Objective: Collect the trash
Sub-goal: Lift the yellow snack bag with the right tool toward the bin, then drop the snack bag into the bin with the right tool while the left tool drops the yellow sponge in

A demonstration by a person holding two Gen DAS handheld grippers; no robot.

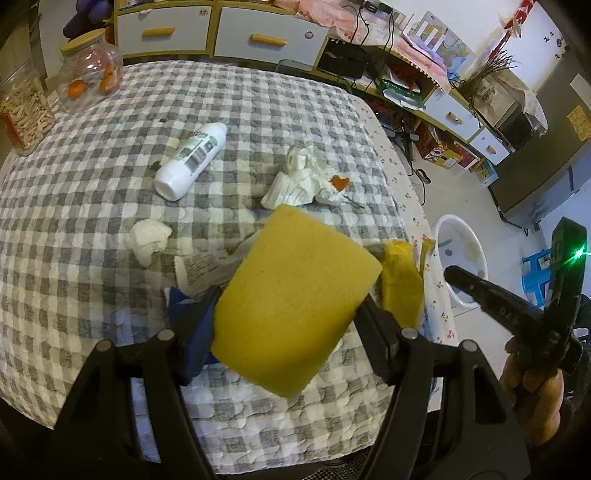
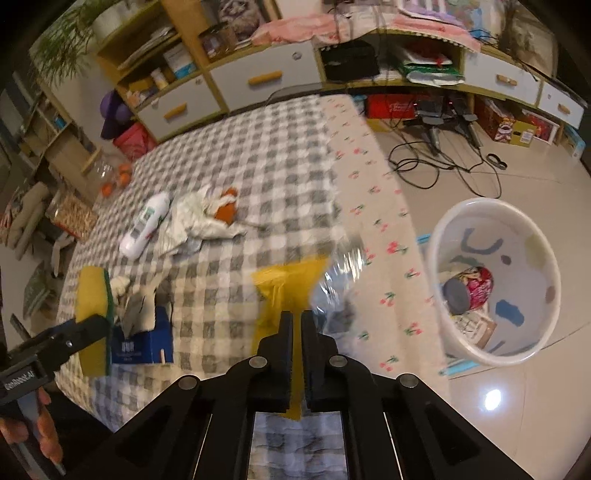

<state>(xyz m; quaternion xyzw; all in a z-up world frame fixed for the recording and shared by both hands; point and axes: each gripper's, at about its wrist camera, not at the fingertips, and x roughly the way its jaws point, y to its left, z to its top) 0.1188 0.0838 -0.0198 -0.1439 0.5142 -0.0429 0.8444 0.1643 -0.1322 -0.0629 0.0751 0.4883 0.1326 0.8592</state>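
Note:
My left gripper (image 1: 291, 302) is shut on a yellow sponge (image 1: 295, 295) with a green back, held above the checked table; it also shows in the right wrist view (image 2: 92, 314). My right gripper (image 2: 297, 321) is shut on a yellow and clear plastic wrapper (image 2: 291, 288), held over the table's right edge; the wrapper also shows in the left wrist view (image 1: 402, 284). A white bottle (image 1: 192, 158) lies on the table. Crumpled tissues (image 1: 303, 177) with orange peel (image 1: 340, 182) lie beside it. A small tissue ball (image 1: 147, 240) lies nearer. The white trash bin (image 2: 495, 280) stands on the floor to the right.
A blue box (image 2: 144, 343) with paper on it lies under the sponge. Glass jars (image 1: 92, 66) stand at the table's far left. Cabinets with drawers (image 1: 266, 33) line the back wall. Cables (image 2: 443, 162) lie on the floor. The bin holds a can and scraps.

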